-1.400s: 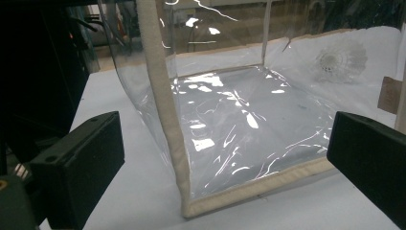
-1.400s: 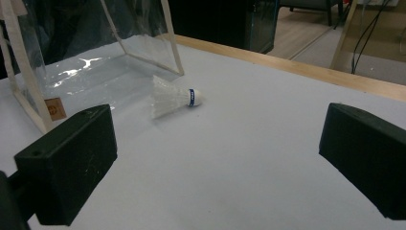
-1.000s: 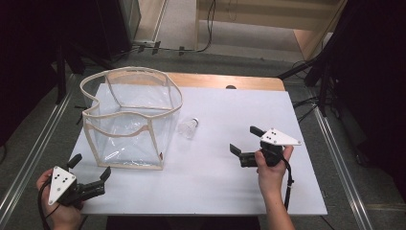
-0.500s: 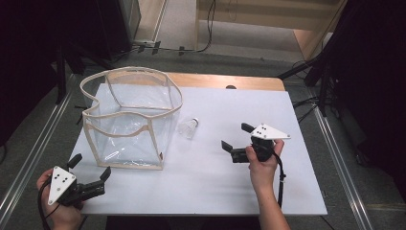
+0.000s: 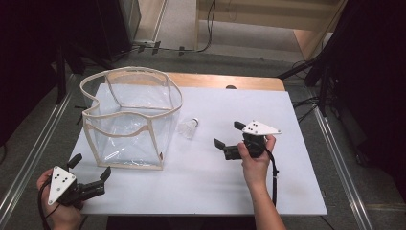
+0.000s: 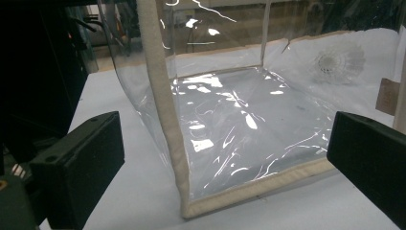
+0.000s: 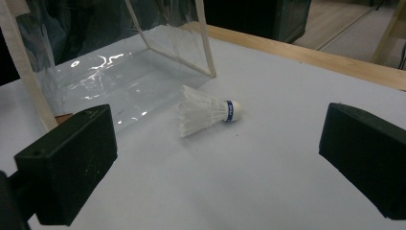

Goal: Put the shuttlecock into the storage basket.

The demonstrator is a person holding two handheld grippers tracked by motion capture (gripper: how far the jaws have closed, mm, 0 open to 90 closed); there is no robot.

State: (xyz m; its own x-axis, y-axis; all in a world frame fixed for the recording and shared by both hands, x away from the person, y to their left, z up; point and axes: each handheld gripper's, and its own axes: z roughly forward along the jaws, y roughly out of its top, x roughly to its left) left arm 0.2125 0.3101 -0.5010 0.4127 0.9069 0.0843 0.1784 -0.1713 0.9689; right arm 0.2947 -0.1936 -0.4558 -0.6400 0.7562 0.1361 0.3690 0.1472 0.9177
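1. Surface: a white table (image 5: 287,124) with a wooden far edge, dark surroundings.
2. A clear bag (image 5: 131,120) stands open on the table's left; a shuttlecock (image 5: 188,127) lies on its side just beside it.
3. Change: the right gripper (image 5: 229,139), jaws spread and empty, has advanced toward the shuttlecock, so a pickup seems imminent.
4. The left gripper (image 5: 91,167) waits released near the bag's corner.

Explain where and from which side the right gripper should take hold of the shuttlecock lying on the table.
Probably across the feather skirt of the shuttlecock, near the blue band. It lies on its side beside the clear bag, its cork end pointing away from the bag. The open right gripper already faces it, so coming in low from that side looks best.
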